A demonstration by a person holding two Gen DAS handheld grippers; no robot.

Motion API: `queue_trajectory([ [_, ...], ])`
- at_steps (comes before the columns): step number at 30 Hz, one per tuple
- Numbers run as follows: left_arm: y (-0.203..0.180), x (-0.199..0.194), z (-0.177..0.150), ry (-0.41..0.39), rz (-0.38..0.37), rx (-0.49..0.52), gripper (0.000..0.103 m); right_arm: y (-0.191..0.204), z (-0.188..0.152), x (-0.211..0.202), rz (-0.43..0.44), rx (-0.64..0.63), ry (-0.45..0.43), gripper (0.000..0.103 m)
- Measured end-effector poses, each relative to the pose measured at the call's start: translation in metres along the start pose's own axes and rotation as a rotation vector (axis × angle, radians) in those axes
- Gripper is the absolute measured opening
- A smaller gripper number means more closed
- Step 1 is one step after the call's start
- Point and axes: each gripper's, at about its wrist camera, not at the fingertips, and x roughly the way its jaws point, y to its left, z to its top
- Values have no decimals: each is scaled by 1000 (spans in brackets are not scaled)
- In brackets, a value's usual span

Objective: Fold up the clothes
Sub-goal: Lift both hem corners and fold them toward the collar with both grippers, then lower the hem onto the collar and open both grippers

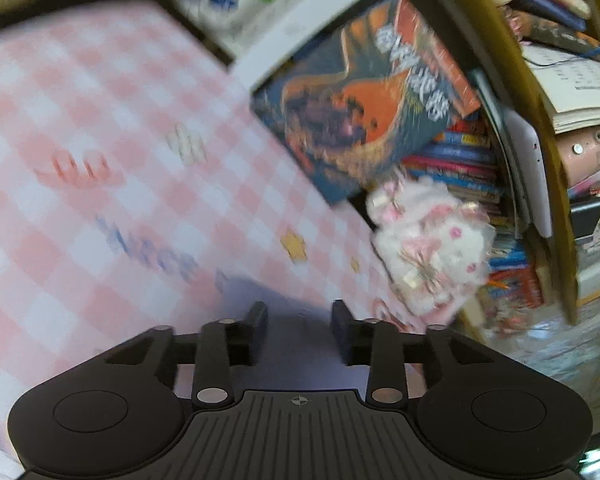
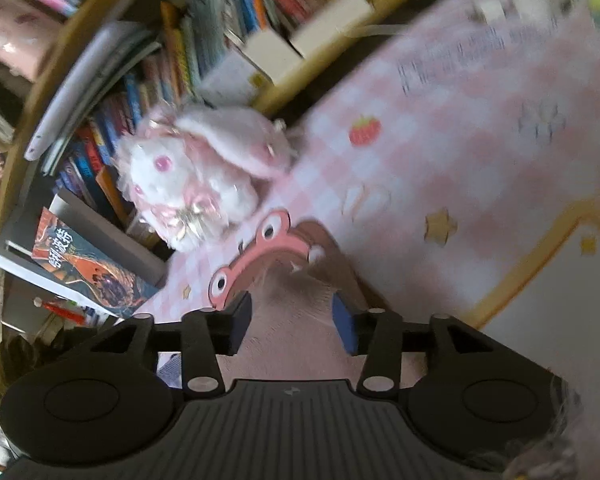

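Observation:
Both views are motion-blurred. My left gripper (image 1: 299, 320) is open and empty above the pink-and-white checkered cloth (image 1: 112, 128) that covers the table; no garment shows between its fingers. My right gripper (image 2: 291, 322) is open, with a pinkish-brown knitted garment (image 2: 296, 320) lying under and between its fingers; its far edge reaches a pink frog-shaped print (image 2: 256, 264) on the cloth. I cannot tell whether the fingers touch the garment.
A white-and-pink plush toy (image 1: 428, 240) (image 2: 196, 176) sits at the table's edge. A picture book (image 1: 364, 92) (image 2: 88, 268) leans nearby. A wooden bookshelf (image 1: 548, 152) (image 2: 228, 32) packed with books stands right behind the table.

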Motion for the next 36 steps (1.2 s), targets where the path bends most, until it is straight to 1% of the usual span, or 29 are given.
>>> queue_trajectory([
  [1,-2,-3,0,-7,34,72,41,4,0,-4,-29,-59,-13,46],
  [2,-5,-6,-1,-9,66,148,41,10,-2,-6,-75,-144,-24,47],
  [3,-9,-7,-4,1,81,231,41,15,-5,-8,-121,-229,-35,47],
  [4,-12,-8,-8,9,63,282,42,22,-11,-7,-168,-330,-35,48],
  [5,-15,-8,-12,17,45,334,47,27,-19,-4,-204,-427,-24,48],
  [6,-19,-8,-16,24,29,385,51,30,-26,0,-227,-498,-10,48],
  [8,-26,-1,-21,24,38,460,51,31,-34,8,-252,-555,6,48],
  [11,-32,17,-24,41,71,484,49,27,-32,22,-267,-531,3,47],
  [12,-36,18,-25,45,74,501,46,25,-30,28,-274,-521,0,45],
  [13,-41,20,-26,48,78,518,42,25,-29,33,-284,-513,1,41],
  [14,-45,21,-27,52,78,540,23,24,-27,37,-285,-507,6,36],
  [15,-50,17,-28,60,72,577,4,23,-25,39,-255,-496,20,17],
  [16,-54,10,-27,63,64,592,4,24,-23,38,-232,-485,22,9],
  [18,-53,-13,-18,45,-24,492,4,25,-21,30,-179,-461,12,8],
  [19,-48,-21,-14,38,-59,427,4,24,-20,22,-147,-435,1,7],
  [21,-34,-21,-11,53,-57,351,4,17,-16,9,-80,-350,-19,7],
  [22,-26,-19,-10,67,-47,321,4,15,-15,7,-79,-327,-22,7],
  [24,-9,1,-15,135,32,327,4,8,-16,15,-131,-332,-8,7],
  [25,-3,7,-18,153,47,336,5,6,-19,23,-145,-340,4,7],
  [26,2,12,-20,164,58,343,9,3,-22,30,-158,-349,16,7],
  [27,1,10,-19,146,50,339,10,1,-25,37,-171,-357,27,7],
  [28,0,7,-18,127,42,337,10,0,-27,40,-176,-372,20,9],
  [29,-2,4,-17,101,28,345,12,0,-28,41,-177,-375,11,9],
  [30,-5,2,-16,78,19,358,17,1,-28,40,-179,-372,11,9],
  [31,-10,2,-14,64,25,386,21,2,-27,39,-179,-380,10,9],
  [32,-14,3,-13,54,33,413,27,3,-26,37,-180,-391,11,10],
  [33,-17,6,-12,53,43,437,29,4,-25,36,-180,-403,12,12],
  [36,-26,18,-9,48,68,495,29,12,-22,38,-195,-444,2,27],
])
